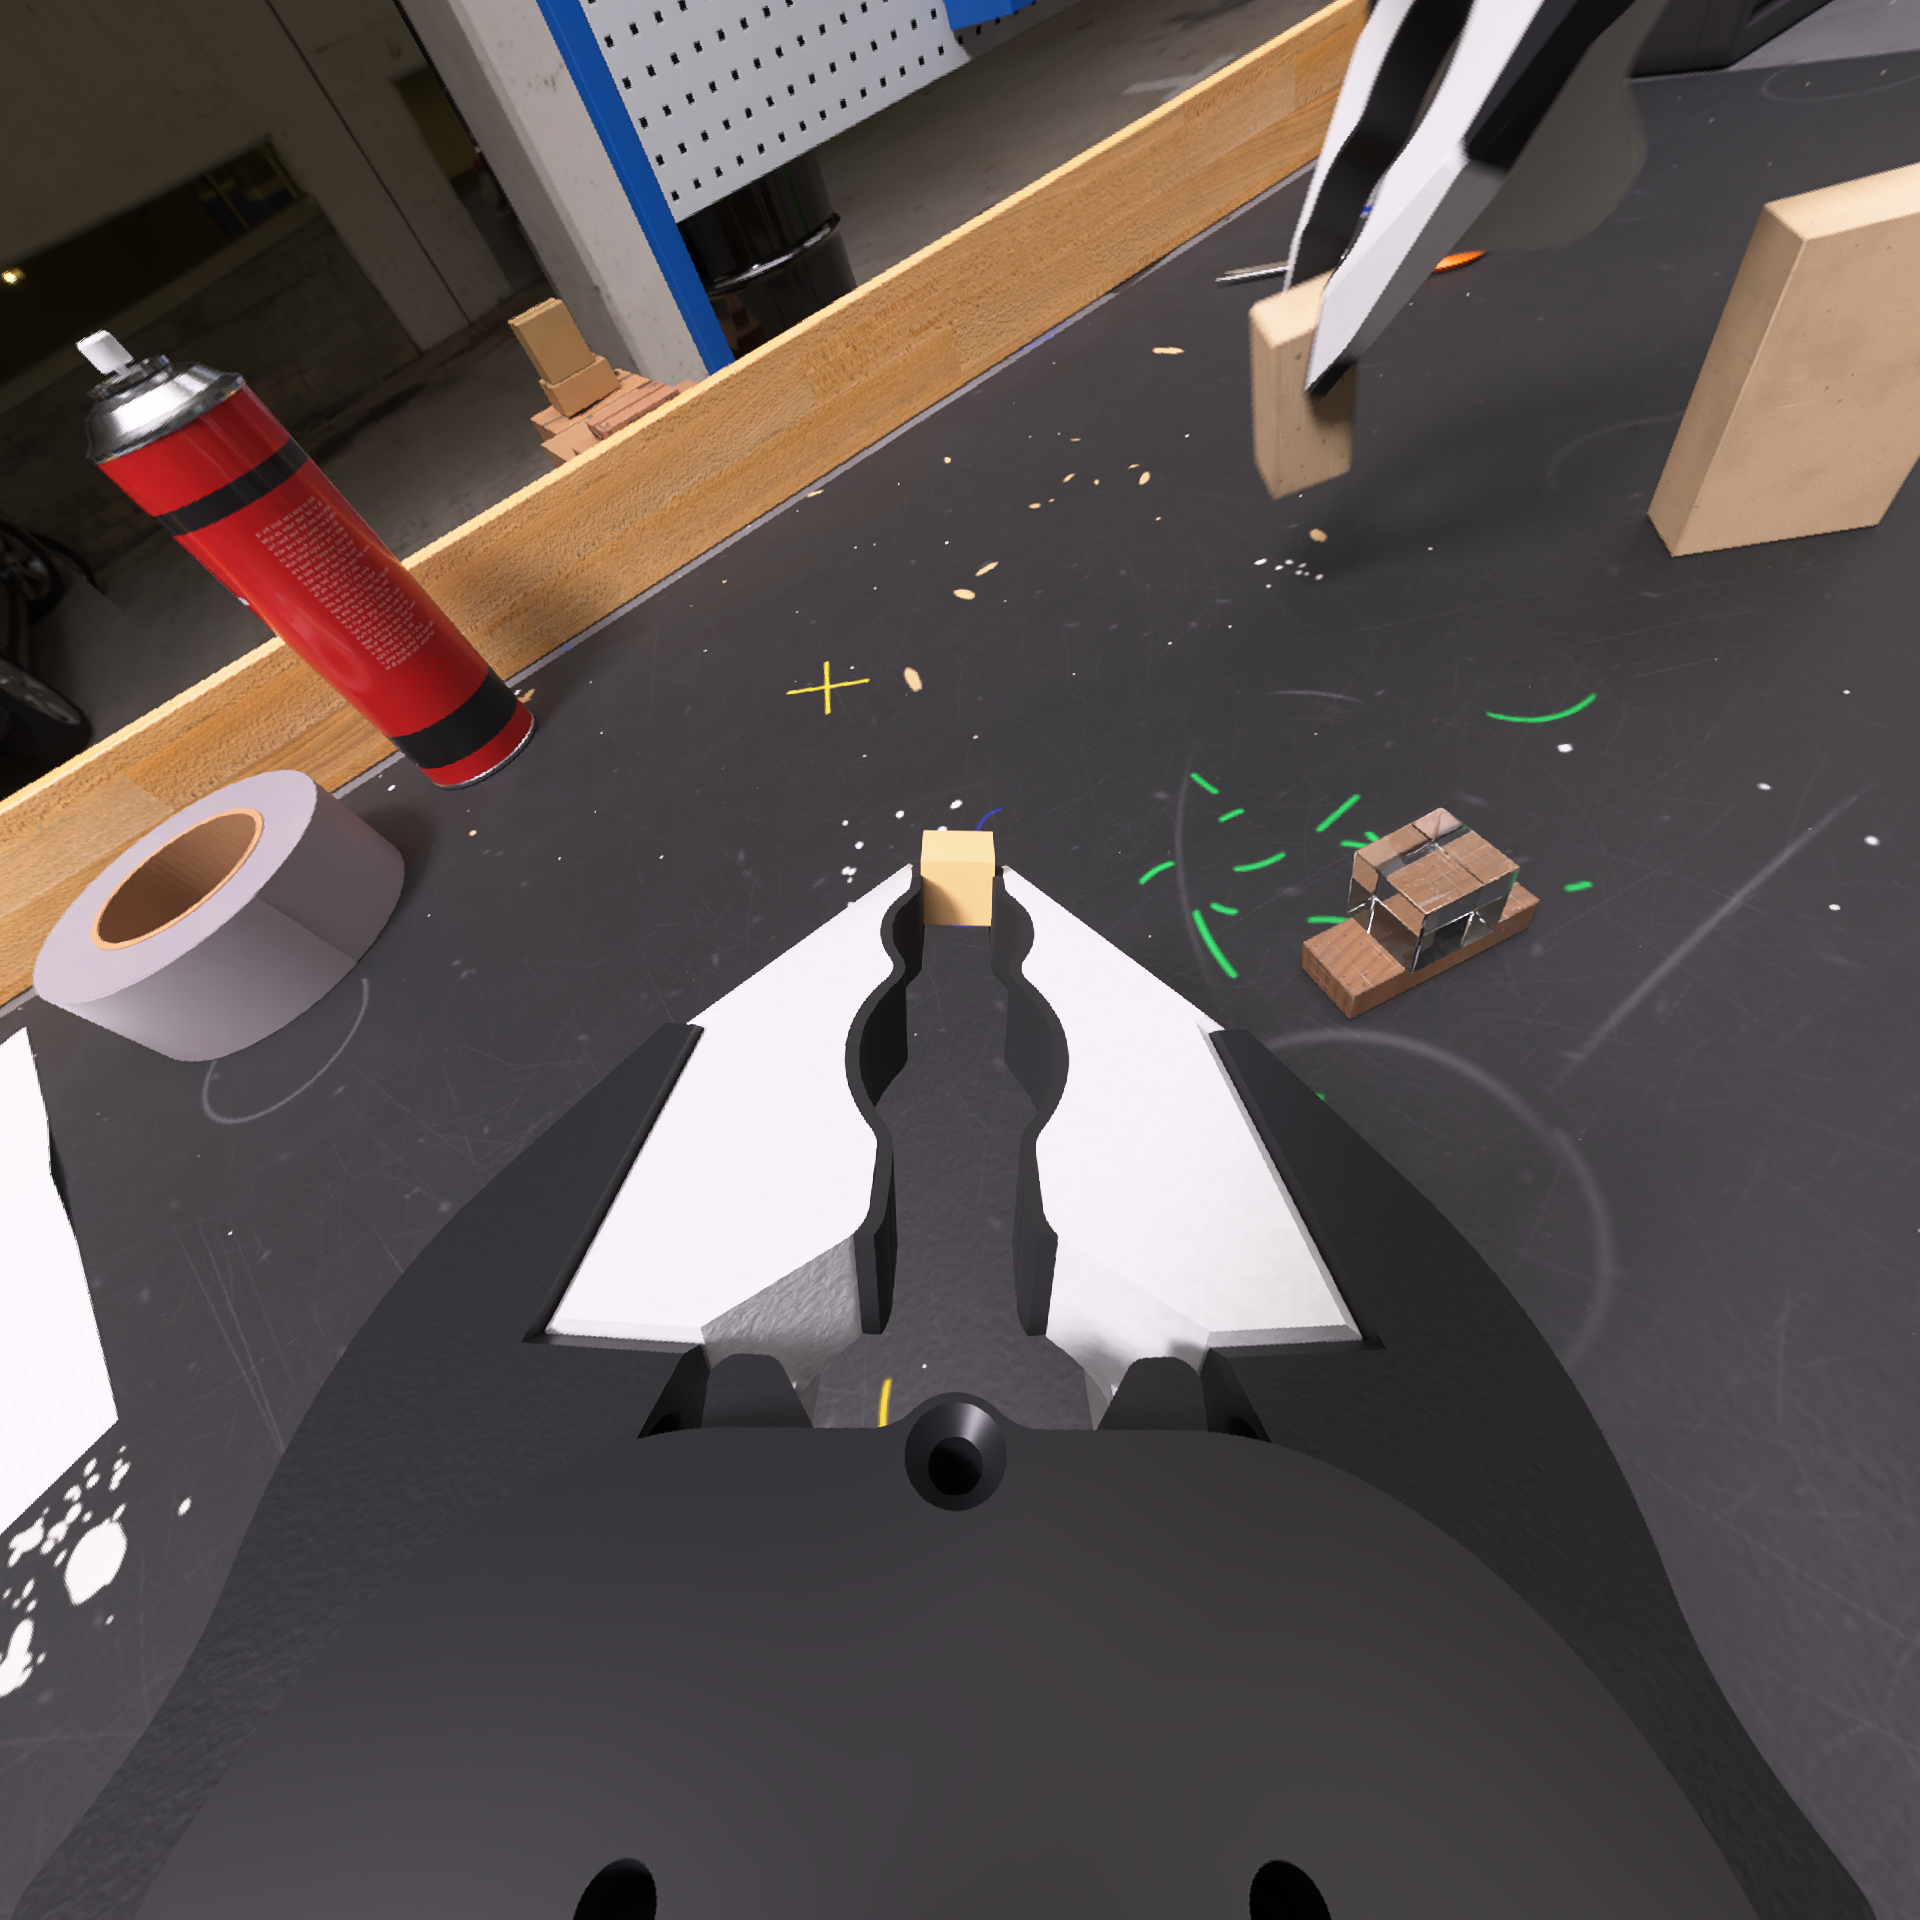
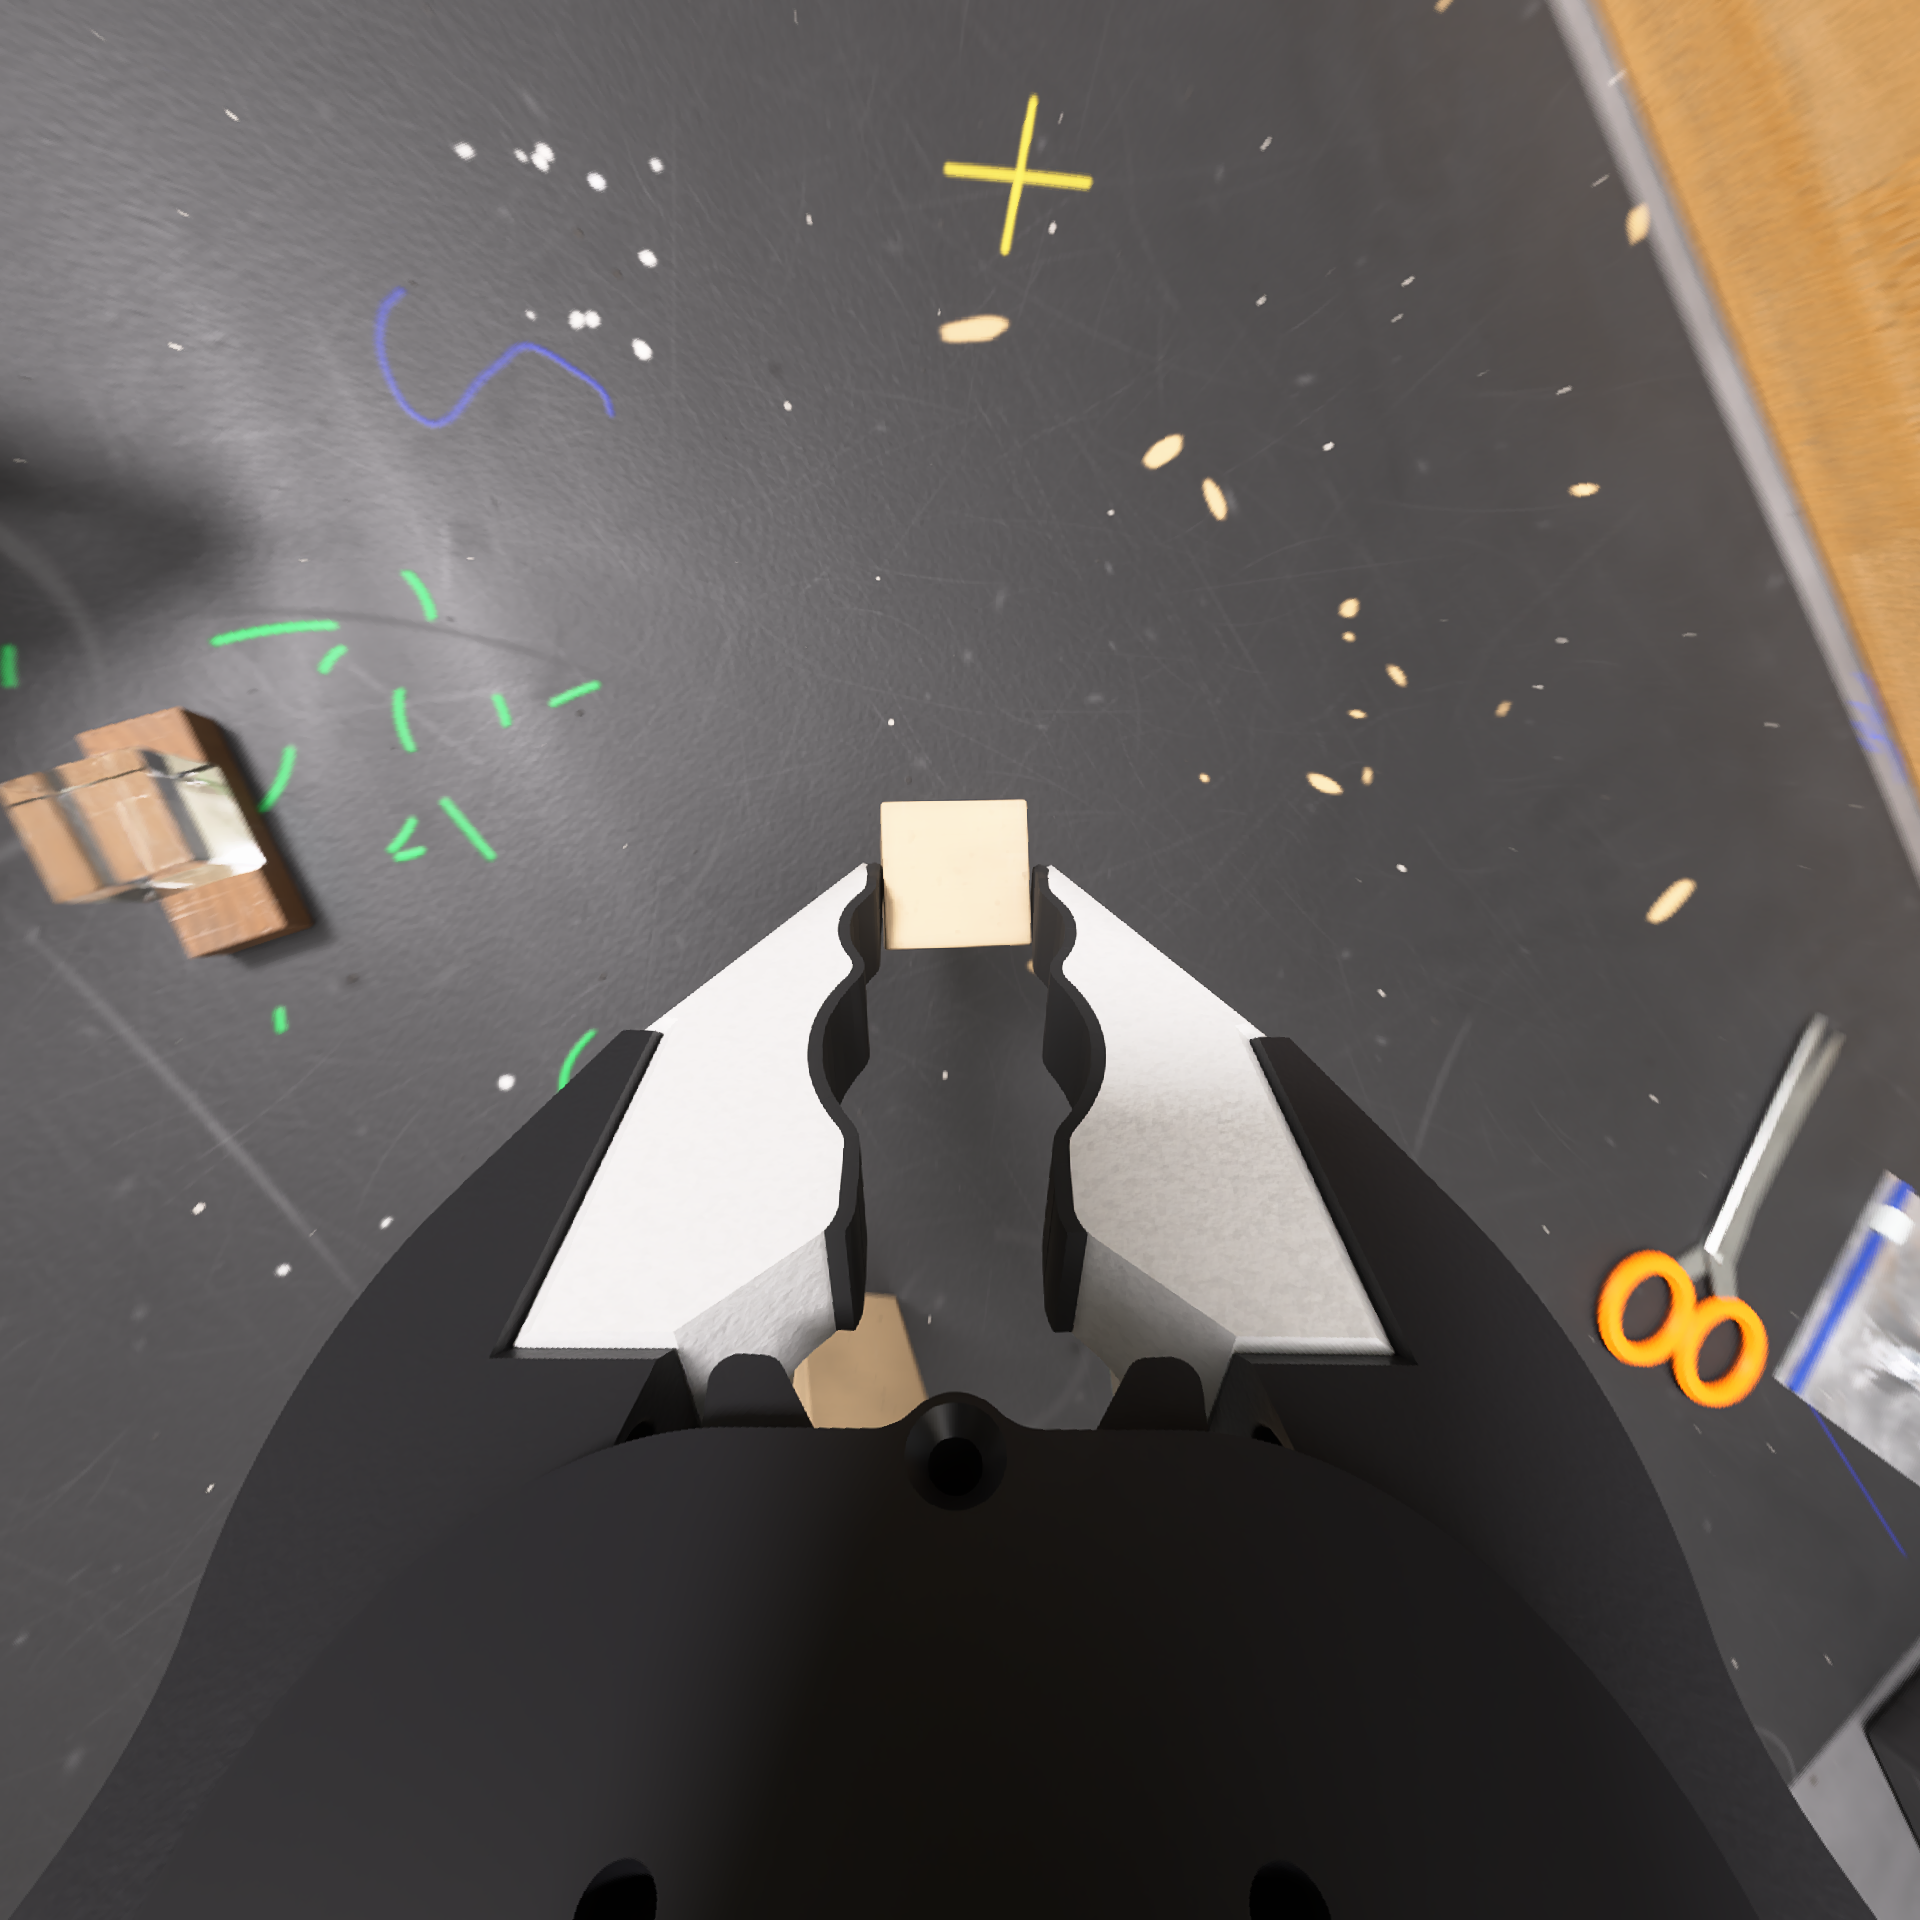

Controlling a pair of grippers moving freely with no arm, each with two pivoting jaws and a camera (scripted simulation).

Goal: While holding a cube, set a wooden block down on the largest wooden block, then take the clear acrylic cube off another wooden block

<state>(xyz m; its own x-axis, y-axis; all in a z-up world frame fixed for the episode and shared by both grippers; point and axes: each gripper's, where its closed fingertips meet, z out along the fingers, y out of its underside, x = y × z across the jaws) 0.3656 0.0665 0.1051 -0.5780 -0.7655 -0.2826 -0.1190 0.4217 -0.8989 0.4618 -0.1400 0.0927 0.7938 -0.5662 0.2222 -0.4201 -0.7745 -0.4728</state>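
Observation:
My left gripper (image 1: 957,883) is shut on a small tan cube (image 1: 957,878) and holds it above the dark table. My right gripper (image 2: 956,894) is shut on a pale wooden block (image 2: 954,873). In the left wrist view the right gripper (image 1: 1340,322) hangs at the upper right with that block (image 1: 1294,400) clear of the table. The largest wooden block (image 1: 1797,374), pale and tilted, stands just right of it. The clear acrylic cube (image 1: 1434,883) rests on a small dark brown wooden block (image 1: 1351,961). Both show at the left of the right wrist view, the cube (image 2: 135,821) on its block (image 2: 223,914).
A red spray can (image 1: 301,571) and a grey tape roll (image 1: 218,914) stand at the left by the wooden table rail (image 1: 727,457). Orange-handled scissors (image 2: 1704,1288) and a plastic bag (image 2: 1870,1309) lie at the right. White paper (image 1: 42,1247) lies at the left edge.

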